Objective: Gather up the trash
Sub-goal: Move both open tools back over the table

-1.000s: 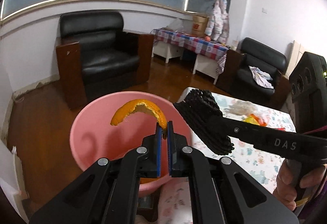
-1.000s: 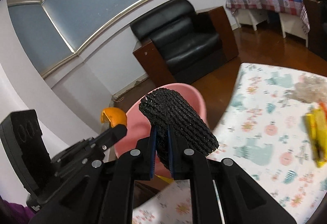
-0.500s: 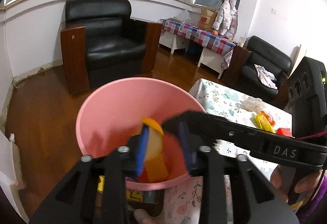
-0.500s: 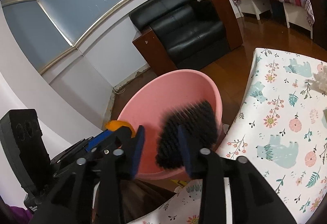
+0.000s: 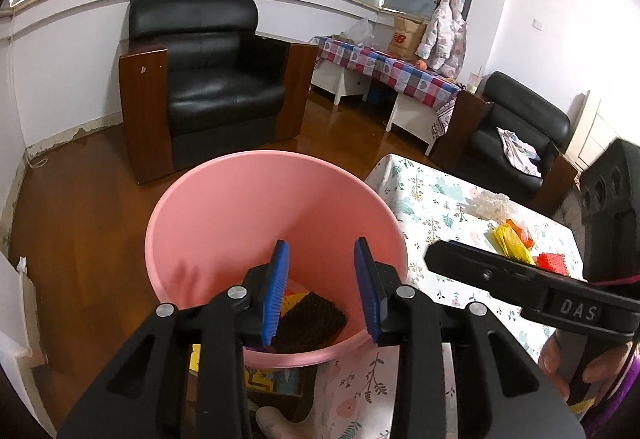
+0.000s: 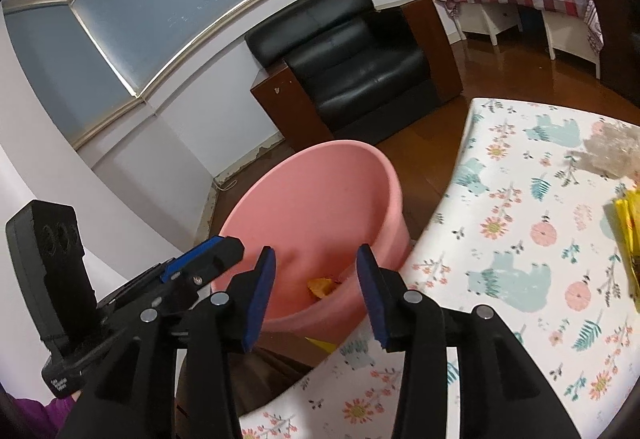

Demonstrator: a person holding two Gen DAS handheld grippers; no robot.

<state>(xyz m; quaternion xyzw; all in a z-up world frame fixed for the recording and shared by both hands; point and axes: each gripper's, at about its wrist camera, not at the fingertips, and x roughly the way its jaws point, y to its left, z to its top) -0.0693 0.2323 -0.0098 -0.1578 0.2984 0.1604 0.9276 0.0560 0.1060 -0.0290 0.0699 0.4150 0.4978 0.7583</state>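
Pink bucket (image 5: 224, 223) sitting just beside the bench (image 5: 440, 207) edge, presumably for short drops; holding black foam netting (image 5: 310, 323) and orange peel (image 6: 322, 285) at its bottom. Hovering over the rim: left hand-held gripper (image 5: 322, 291) and right hand-held gripper (image 6: 316, 295), jaws having just been opening, standing apart, gripping nothing. Lying uncollected on the bench: yellow wrapper (image 5: 510, 241), red netting (image 5: 552, 263), clear plastic (image 5: 490, 205)

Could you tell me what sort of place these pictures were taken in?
Most likely a home living room: a black leather armchair on a wooden floor, a table with a floral cloth, and a child's jacket hanging by the window.
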